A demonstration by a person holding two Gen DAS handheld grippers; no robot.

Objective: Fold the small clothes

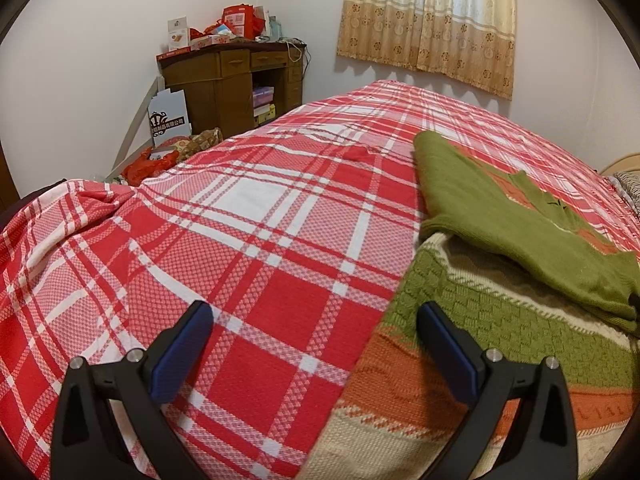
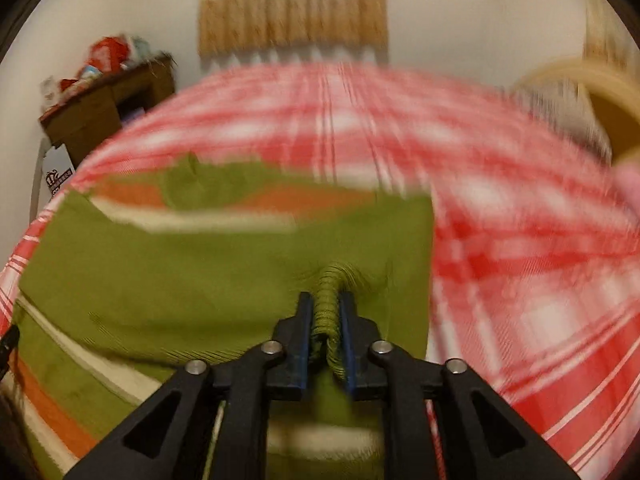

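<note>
2 grippers: left gripper (image 1: 314,314) jaws spread, right gripper (image 2: 325,308) jaws pinching the sweater (image 2: 200,280) cuff.

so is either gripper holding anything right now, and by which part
The right gripper is shut on the green sweater, pinching a bunched ribbed edge, probably a cuff. The left gripper is open and holds nothing.

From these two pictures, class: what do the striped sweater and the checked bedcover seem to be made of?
Sweater: knitted yarn, probably wool or acrylic; raised basket-weave stitches, matte, and ribbed where the right claw pinches it.
Bedcover: flat woven cloth, possibly cotton; its fine checked weave shows.
</note>
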